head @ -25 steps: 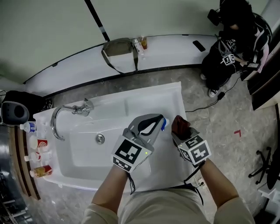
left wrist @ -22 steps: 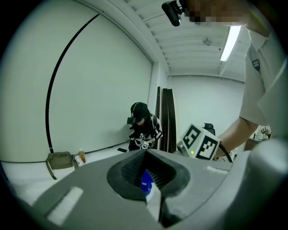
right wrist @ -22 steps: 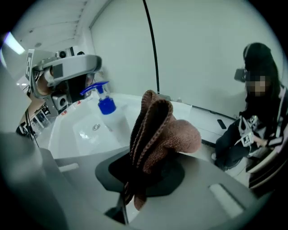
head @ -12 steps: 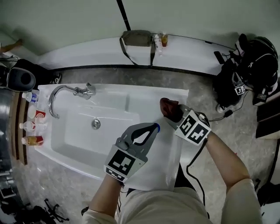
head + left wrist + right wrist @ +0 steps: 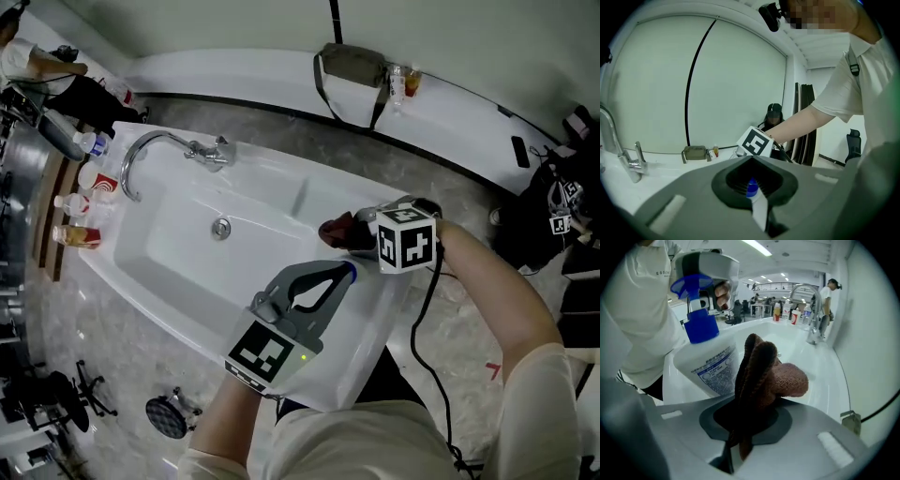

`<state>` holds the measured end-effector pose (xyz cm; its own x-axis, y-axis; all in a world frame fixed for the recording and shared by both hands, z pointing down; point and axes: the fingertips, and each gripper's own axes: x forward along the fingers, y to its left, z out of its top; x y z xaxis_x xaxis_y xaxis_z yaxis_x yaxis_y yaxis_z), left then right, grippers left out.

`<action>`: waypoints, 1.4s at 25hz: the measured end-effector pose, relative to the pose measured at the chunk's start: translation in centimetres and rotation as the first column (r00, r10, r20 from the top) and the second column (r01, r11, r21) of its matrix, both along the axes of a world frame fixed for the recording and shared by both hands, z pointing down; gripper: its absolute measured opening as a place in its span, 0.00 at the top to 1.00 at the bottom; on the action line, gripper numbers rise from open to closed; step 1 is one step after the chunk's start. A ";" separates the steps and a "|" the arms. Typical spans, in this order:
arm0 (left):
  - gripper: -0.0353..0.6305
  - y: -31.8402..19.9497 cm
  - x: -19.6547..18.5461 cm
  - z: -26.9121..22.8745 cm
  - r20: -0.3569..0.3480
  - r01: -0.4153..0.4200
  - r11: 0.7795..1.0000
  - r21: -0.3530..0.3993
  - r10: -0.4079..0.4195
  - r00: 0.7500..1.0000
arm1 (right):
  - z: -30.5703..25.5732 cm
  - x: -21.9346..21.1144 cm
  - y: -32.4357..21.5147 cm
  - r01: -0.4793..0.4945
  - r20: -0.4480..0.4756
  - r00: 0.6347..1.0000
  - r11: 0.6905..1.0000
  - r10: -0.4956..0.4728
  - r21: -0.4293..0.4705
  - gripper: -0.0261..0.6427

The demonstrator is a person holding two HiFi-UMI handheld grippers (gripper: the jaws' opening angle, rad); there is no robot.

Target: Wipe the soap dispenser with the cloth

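I'm clamping my left gripper (image 5: 333, 277) on the soap dispenser (image 5: 708, 365) by its blue pump, at the sink's (image 5: 267, 175) right end. My right gripper (image 5: 367, 236) is pinching the cloth (image 5: 339, 230) just beside it. I'm judging that hard wiping could twist the bottle out of that narrow grip.

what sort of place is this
Likely a mock washroom inside an office or lab: a white sink with chrome faucet, bottles beside it, but an office chair nearby.
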<state>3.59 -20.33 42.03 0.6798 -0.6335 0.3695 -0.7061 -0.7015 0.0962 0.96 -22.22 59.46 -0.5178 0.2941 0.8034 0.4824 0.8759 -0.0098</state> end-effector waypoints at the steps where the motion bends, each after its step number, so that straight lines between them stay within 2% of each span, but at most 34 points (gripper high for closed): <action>1: 0.95 0.0 -0.1 0.1 0.002 0.007 1.000 0.000 -0.007 1.000 | 0.3 -0.1 0.3 0.055 -0.015 0.998 0.998 -0.054 0.009 0.84; 3: 0.95 0.0 -0.1 0.2 -0.003 0.013 1.000 -0.004 -0.013 1.000 | 0.9 0.0 1.0 0.174 -0.053 0.984 0.984 -0.171 0.044 0.84; 6: 0.95 0.2 -0.1 0.3 -0.026 0.005 1.000 -0.019 -0.005 1.000 | 1.3 0.5 1.7 0.326 -0.118 0.942 0.939 -0.313 0.113 0.84; 9: 0.95 0.2 -0.2 0.4 -0.031 0.000 1.000 -0.021 0.000 1.000 | 1.2 1.1 2.0 0.368 -0.140 0.927 0.916 -0.349 0.157 0.84; 17: 0.95 0.2 -0.2 0.4 -0.080 0.005 1.000 -0.026 -0.007 0.997 | -0.6 4.4 3.9 0.218 -0.096 0.973 0.972 -0.210 0.089 0.84; 23: 0.95 0.3 -0.4 0.5 -0.105 0.010 1.000 -0.023 -0.012 0.994 | -3.3 6.1 5.0 0.176 -0.099 0.980 0.984 -0.173 0.025 0.84; 27: 0.95 0.4 -0.4 0.4 -0.098 0.002 1.000 -0.016 -0.004 0.995 | -4.2 3.7 2.4 0.060 -0.036 0.998 0.993 -0.056 0.100 0.84; 31: 0.95 0.5 -0.2 0.3 -0.098 -0.007 1.000 -0.020 0.005 0.995 | -4.4 3.2 3.1 0.042 -0.035 0.999 0.993 -0.038 0.109 0.84; 35: 0.95 0.7 -0.6 0.5 -0.109 -0.006 1.000 -0.028 0.003 0.994 | -4.9 4.2 3.8 -0.102 0.014 0.995 0.992 0.101 0.071 0.84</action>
<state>3.01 -19.64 42.52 0.7196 -0.6209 0.3109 -0.6874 -0.7006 0.1917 5.14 -18.40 54.57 -0.5503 0.1815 0.8150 0.3905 0.9187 0.0591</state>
